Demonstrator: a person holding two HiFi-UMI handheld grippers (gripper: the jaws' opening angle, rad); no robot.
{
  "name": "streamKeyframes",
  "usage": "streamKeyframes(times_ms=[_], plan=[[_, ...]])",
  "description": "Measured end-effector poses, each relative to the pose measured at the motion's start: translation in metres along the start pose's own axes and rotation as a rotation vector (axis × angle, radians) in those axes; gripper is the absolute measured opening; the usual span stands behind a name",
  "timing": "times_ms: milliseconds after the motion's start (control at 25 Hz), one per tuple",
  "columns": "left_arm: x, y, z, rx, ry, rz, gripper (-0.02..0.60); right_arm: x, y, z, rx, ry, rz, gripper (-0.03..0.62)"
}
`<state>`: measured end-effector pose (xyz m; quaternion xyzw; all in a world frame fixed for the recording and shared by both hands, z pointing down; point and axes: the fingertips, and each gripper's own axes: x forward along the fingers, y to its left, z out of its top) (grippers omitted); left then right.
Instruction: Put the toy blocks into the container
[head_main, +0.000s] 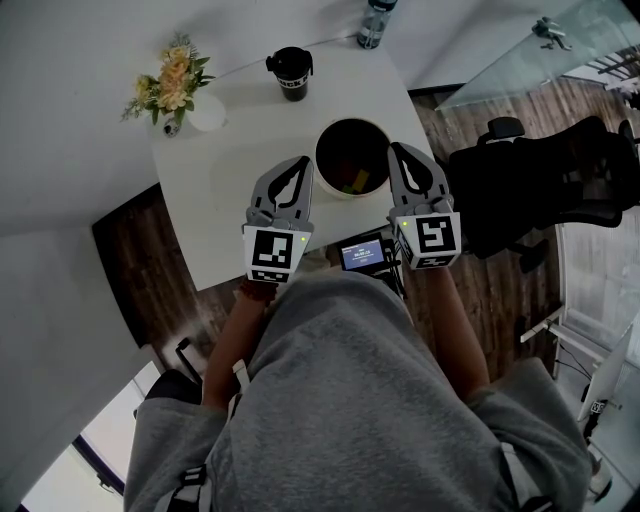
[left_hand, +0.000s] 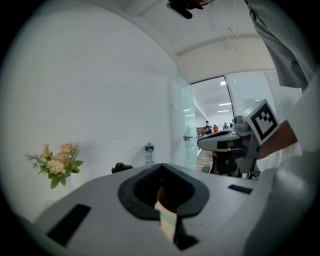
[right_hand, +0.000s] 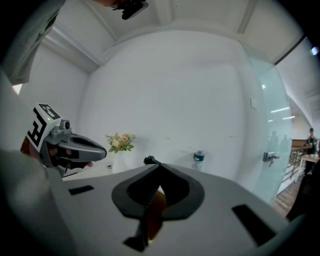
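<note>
In the head view a round white container (head_main: 352, 121) with a dark inside stands on the white table (head_main: 220, 190). Toy blocks lie in it, and a yellow-green one (head_main: 360, 181) shows near its front. My left gripper (head_main: 303, 162) is at the container's left rim and my right gripper (head_main: 395, 149) at its right rim. Both point away from me. The jaws of each meet with nothing between them, as the left gripper view (left_hand: 161, 169) and the right gripper view (right_hand: 159, 167) also show. No loose block is visible on the table.
A black cup (head_main: 290, 73), a bunch of flowers in a white vase (head_main: 172, 88) and a water bottle (head_main: 376, 22) stand at the table's far side. A small device with a lit screen (head_main: 362, 254) sits by the near edge. A black office chair (head_main: 540, 190) is to the right.
</note>
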<state>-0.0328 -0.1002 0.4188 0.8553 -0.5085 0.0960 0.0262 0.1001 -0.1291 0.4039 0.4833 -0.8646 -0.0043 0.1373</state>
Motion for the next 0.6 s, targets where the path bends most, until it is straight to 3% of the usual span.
streamKeyframes(times_ms=[320, 600], plan=[[0.010, -0.008, 0.000, 0.050, 0.011, -0.034, 0.008, 0.001, -0.003, -0.002, 0.001, 0.007, -0.005, 0.005], [0.022, -0.019, -0.002, 0.039, 0.022, -0.075, 0.008, 0.001, -0.009, -0.004, 0.007, 0.013, -0.005, 0.005]])
